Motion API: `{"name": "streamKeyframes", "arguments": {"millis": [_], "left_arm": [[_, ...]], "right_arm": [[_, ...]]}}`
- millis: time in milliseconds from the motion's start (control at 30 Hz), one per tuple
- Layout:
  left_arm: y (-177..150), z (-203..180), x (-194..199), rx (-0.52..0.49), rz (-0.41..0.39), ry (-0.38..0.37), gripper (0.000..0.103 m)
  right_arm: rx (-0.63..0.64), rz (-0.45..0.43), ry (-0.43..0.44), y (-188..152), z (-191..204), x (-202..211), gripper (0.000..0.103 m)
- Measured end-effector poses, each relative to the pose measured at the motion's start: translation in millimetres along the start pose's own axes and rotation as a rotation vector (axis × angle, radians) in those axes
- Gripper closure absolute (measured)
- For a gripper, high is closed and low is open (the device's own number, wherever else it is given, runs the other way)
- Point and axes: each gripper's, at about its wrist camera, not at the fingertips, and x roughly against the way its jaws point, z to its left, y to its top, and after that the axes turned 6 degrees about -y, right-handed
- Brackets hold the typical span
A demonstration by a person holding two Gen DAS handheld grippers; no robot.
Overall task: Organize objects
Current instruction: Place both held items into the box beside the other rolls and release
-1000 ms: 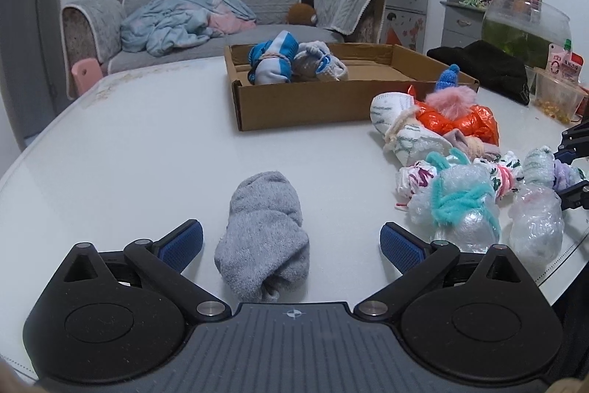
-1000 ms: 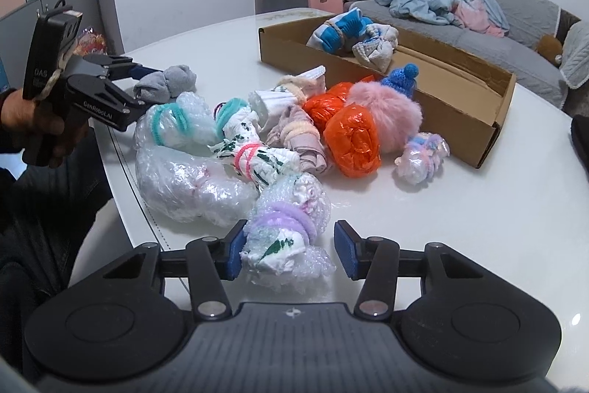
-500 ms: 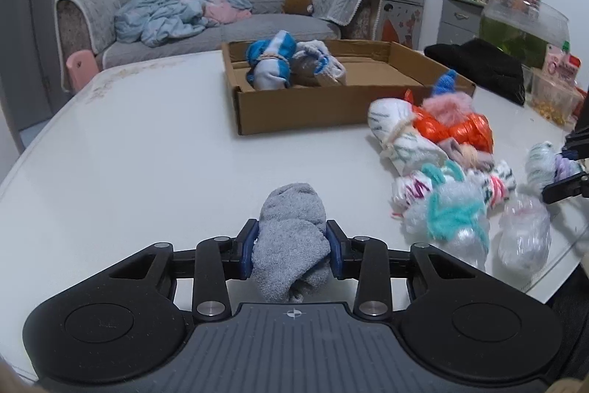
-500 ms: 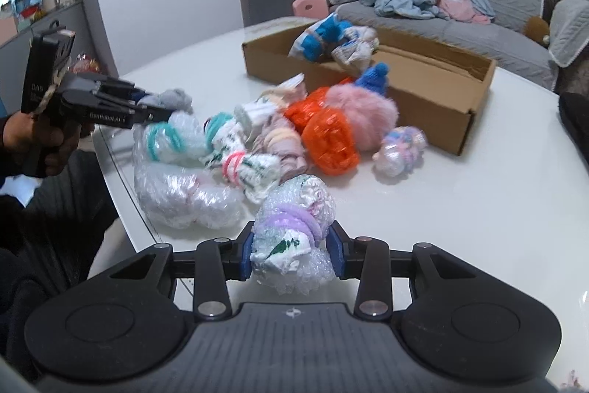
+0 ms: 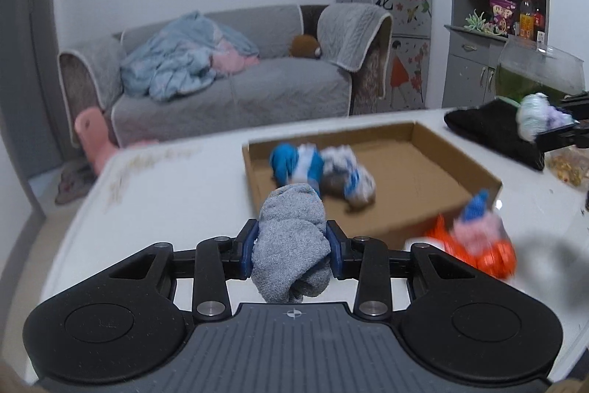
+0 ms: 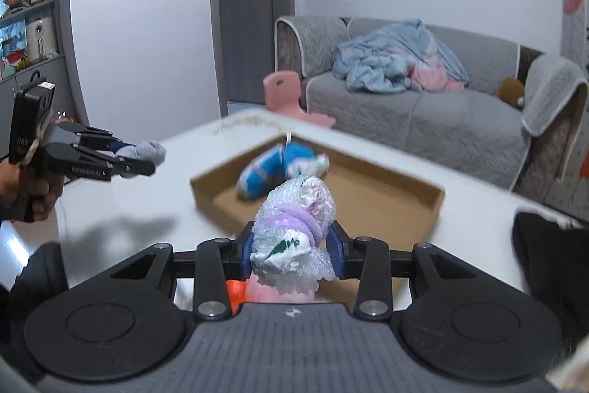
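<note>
A: What's hard to read here?

B: Plenty is smeared. In the left wrist view the box (image 5: 371, 179) and the two bundles in it, one blue and white (image 5: 296, 166) and one paler (image 5: 349, 181), are blurred. The orange and pink heap (image 5: 478, 238) at four o'clock is blurred too, and partly cut off by the gripper body. In the right wrist view only a sliver of orange and pink shows under the held bundle.

A: Left to right, then. The left gripper?

B: The left gripper (image 5: 291, 247) is clamped on a grey sock roll (image 5: 291, 238), blue pads pressed into both sides. The roll is held off the white table (image 5: 165, 194), just short of the box's near wall. From the right wrist view the same gripper (image 6: 138, 159) sits at nine o'clock, roll (image 6: 149, 151) poking from its tip, a hand (image 6: 35, 190) on the grip.

A: And the right gripper?

B: The right gripper (image 6: 291, 251) is closed on a bubble-wrap bundle (image 6: 294, 231) banded with a purple tie. It hangs in front of the box (image 6: 368, 197), covering part of the blue bundle (image 6: 272, 168) inside. In the left view it appears at two o'clock, cut by the frame edge.

A: Anything around?

B: A black cloth (image 5: 493, 131) at two o'clock beside the box, and a grey sofa (image 5: 235, 83) beyond the table.
</note>
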Motion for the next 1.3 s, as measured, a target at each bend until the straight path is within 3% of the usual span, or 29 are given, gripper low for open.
{"name": "streamKeyframes", "arguments": {"millis": [267,533,1300], "left_arm": [[41,-6,-53,-0.038,0.014,-0.016,0.059],[31,-7,-113,-0.003,0.093,-0.027,0.059],[3,-11,-137,-0.027,0.198,-0.027,0.059]], "right_arm": [[0.012,0.024,0.066,49,20,-72,0.067],[0.034,0.135,0.084,43,41,-140,0.067],[0.039,0.293,0.103,23,52,-182,0.067]]}}
